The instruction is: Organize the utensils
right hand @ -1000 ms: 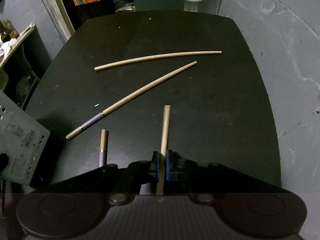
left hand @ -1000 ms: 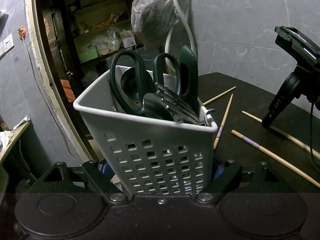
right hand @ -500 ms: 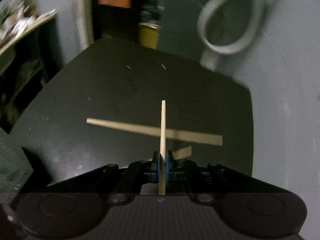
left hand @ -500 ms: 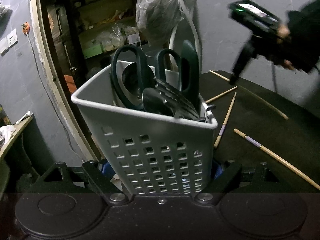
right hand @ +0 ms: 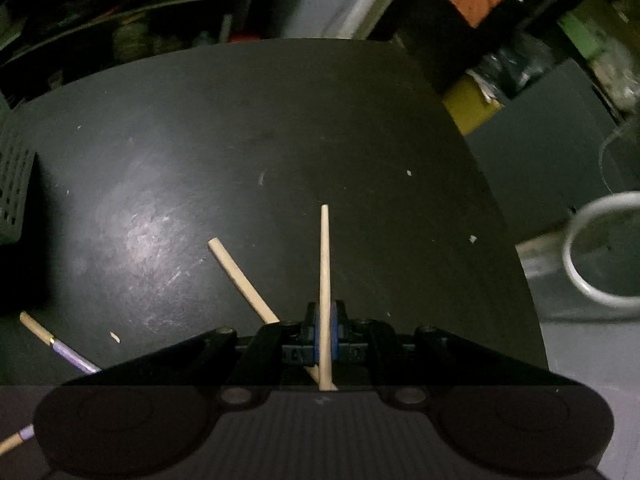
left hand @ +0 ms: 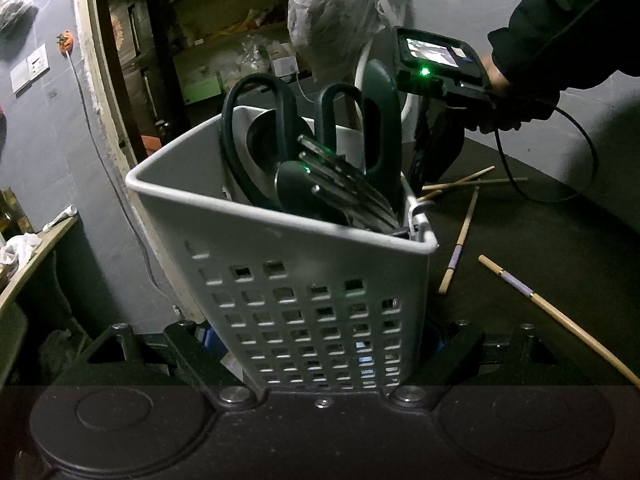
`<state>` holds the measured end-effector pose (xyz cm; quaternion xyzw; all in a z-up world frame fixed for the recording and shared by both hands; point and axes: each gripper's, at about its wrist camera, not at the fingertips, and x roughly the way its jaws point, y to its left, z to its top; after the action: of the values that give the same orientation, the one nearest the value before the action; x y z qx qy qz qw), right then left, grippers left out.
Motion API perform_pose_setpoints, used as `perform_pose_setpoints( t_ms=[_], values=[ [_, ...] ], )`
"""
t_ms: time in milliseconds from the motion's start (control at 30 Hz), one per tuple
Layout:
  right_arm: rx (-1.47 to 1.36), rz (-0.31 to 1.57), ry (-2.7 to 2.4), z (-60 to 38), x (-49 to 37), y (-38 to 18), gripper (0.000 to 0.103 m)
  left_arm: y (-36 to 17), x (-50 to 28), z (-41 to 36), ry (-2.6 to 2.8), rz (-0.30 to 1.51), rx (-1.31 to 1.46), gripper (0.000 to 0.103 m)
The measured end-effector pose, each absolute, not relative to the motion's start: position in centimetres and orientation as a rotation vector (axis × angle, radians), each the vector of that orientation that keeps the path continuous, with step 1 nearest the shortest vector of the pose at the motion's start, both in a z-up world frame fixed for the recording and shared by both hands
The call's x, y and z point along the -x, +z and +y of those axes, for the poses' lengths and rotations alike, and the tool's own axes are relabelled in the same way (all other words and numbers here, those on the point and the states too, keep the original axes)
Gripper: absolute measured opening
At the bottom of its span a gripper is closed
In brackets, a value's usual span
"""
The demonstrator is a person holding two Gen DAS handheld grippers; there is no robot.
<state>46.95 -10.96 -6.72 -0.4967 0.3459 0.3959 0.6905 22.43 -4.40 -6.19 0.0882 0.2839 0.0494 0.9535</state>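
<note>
A white perforated basket [left hand: 304,280] sits between the fingers of my left gripper [left hand: 320,344], which is shut on its lower sides. Dark green-handled scissors [left hand: 280,128], a metal ladle and several flat metal utensils stand in it. My right gripper [right hand: 325,320] is shut on a plain wooden chopstick [right hand: 324,264] that points forward above the black table [right hand: 280,140]. In the left wrist view this right gripper [left hand: 428,152] hangs just behind the basket's right corner, held by a hand in a dark sleeve [left hand: 560,20]; its fingertips are hidden there.
Loose chopsticks lie on the table: a purple-banded one [left hand: 460,240] beside the basket, another banded one [left hand: 552,312] at the right, two plain ones [left hand: 476,180] further back. A black cable [left hand: 576,168] loops over the table. An open doorway with shelves [left hand: 208,40] stands behind.
My right gripper lifted the chopstick off the table, rolled and swept across to just behind the basket. The left gripper kept the basket nearly still.
</note>
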Motion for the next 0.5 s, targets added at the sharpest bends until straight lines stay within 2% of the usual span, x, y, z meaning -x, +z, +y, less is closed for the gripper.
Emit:
perform_pose_setpoints(
  t_ms=[100,167,233,400,500],
  values=[
    [1.09,0.782,0.925,-11.6,-47.5,-6.9,0.009,-6.2,-22.6,-4.4,0.107,0.581,-0.175,0.089],
    [1.061,0.798,0.948,-12.1,-47.9,-6.9,0.017,-6.3,-22.7,-4.3,0.11,0.583,-0.173,0.089],
    [0.985,0.829,0.942,-13.1,-49.5,-6.8,0.055,-6.4,-22.8,-4.4,0.112,0.585,-0.174,0.089],
    [0.671,0.977,0.903,-17.1,-53.0,-6.1,0.06,-6.4,-22.9,-4.4,0.112,0.585,-0.179,0.088],
    [0.571,1.023,0.916,-18.6,-53.7,-6.2,0.069,-6.3,-22.9,-4.4,0.111,0.582,-0.183,0.088]
  ],
)
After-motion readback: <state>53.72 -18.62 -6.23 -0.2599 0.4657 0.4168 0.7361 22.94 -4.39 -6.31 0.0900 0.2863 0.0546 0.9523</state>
